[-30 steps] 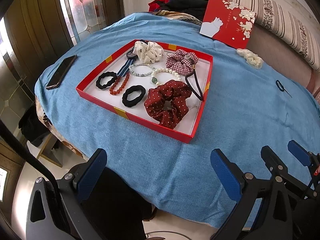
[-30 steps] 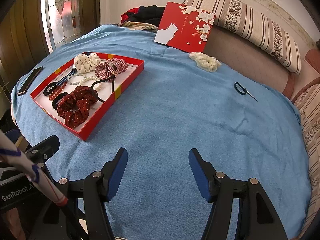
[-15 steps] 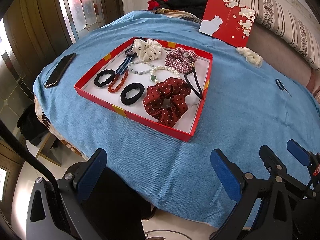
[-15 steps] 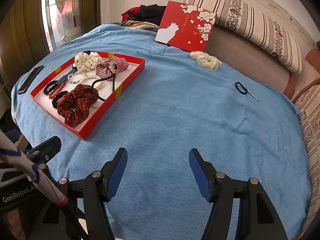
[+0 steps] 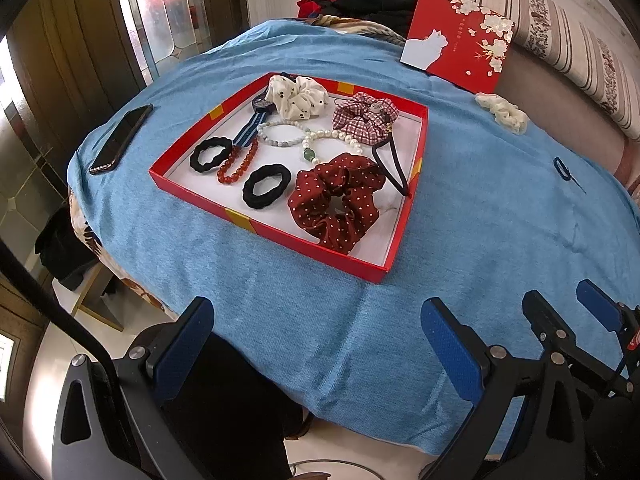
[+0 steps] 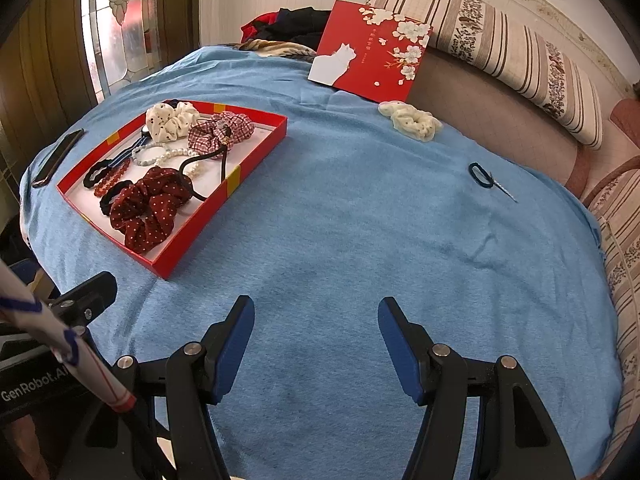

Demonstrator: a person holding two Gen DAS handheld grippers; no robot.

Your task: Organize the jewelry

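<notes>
A shallow red tray (image 5: pixel 362 270) (image 6: pixel 256 160) lies on the blue cloth, holding a dark red dotted scrunchie (image 5: pixel 336 204) (image 6: pixel 148 208), a cream one (image 5: pixel 298 96), a plaid one (image 5: pixel 366 118), black hair ties (image 5: pixel 266 186), bead bracelets (image 5: pixel 280 134) and a striped watch (image 5: pixel 250 130). Outside it lie a cream scrunchie (image 6: pixel 412 120) (image 5: pixel 506 112) and a small dark hair tie with a pin (image 6: pixel 486 176) (image 5: pixel 564 170). My left gripper (image 5: pixel 316 330) hangs open at the table's near edge, short of the tray. My right gripper (image 6: pixel 316 326) stands open over bare cloth, nothing between its fingers.
A black phone (image 5: pixel 122 138) lies left of the tray. The red box lid with a white cat (image 6: pixel 370 54) leans against the striped sofa cushion (image 6: pixel 500 48) at the back. Dark clothes (image 5: pixel 372 2) are piled behind. My right gripper's fingers (image 5: pixel 592 304) show in the left wrist view.
</notes>
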